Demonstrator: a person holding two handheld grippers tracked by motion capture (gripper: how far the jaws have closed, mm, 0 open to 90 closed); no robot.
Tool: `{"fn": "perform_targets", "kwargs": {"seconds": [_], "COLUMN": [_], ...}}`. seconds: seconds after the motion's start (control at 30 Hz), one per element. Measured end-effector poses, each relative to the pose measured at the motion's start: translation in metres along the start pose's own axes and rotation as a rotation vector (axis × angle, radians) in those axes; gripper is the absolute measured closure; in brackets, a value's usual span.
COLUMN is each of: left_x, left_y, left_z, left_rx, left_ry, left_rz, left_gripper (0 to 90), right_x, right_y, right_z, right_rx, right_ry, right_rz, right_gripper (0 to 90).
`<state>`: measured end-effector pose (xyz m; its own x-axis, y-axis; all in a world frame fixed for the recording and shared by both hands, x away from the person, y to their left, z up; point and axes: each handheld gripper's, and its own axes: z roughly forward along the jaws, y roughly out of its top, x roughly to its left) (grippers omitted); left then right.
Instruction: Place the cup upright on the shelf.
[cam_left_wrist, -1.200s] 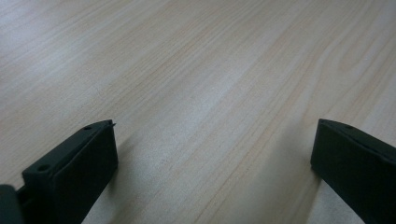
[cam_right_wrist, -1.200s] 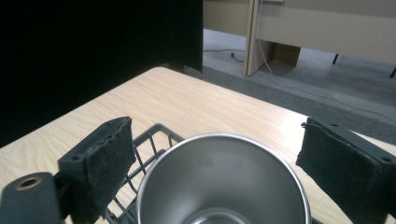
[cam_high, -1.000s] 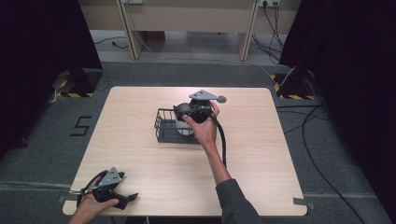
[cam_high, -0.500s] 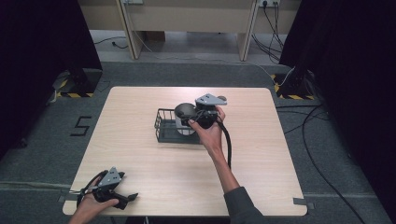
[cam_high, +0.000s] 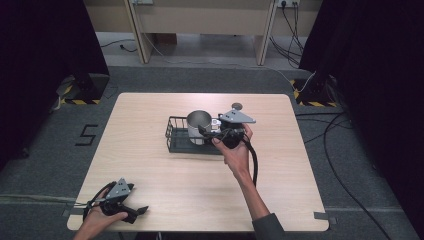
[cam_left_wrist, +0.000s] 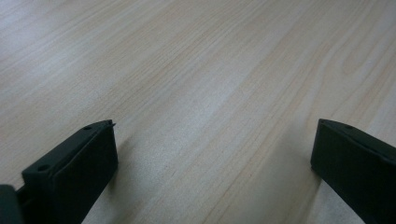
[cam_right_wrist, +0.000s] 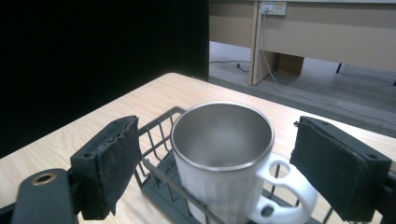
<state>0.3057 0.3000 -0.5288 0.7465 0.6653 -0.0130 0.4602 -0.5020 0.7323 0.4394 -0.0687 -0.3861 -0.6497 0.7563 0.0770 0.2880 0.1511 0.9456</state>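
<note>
the mug (cam_high: 199, 127) stands upright in the black wire rack (cam_high: 175, 140) at frame centre. my right gripper (cam_high: 207, 136) sits just right of it, jaws released, clear of it. my left gripper (cam_high: 141, 210) rests lower left on the tabletop (cam_high: 150, 170), jaws released, empty.

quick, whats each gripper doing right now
left gripper: open, holding nothing, over the table.
right gripper: open, holding nothing, by the mug in the rack.

Edges and the rack are hiding parts from me

I'm seeing the mug (cam_right_wrist: 223, 158) cut off at the bottom edge in the right gripper view, its base hiding behind the wire rack (cam_right_wrist: 156, 135); my left gripper (cam_high: 131, 214) is blurring, its jaw tips too small to read from above.
</note>
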Motion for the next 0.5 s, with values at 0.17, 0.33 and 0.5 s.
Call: {"fn": "perform_targets", "kwargs": {"seconds": [0.17, 0.33, 0.5], "left_x": [0.000, 0.000, 0.000], "left_y": [0.000, 0.000, 0.000], "left_z": [0.000, 0.000, 0.000], "left_rx": [-0.001, -0.001, 0.001], "left_ry": [0.000, 0.003, 0.003], "left_rz": [0.001, -0.004, -0.003], "left_gripper": [0.0, 0.0, 0.0], "right_x": [0.000, 0.000, -0.001], "right_y": [-0.009, -0.020, -0.027], "right_z": [-0.011, -0.020, -0.026], "right_rx": [0.000, 0.006, 0.013], "right_ry": [0.000, -0.007, -0.009], "right_rz": [0.001, -0.007, -0.005], "right_gripper": [15.3, 15.3, 15.3]}}
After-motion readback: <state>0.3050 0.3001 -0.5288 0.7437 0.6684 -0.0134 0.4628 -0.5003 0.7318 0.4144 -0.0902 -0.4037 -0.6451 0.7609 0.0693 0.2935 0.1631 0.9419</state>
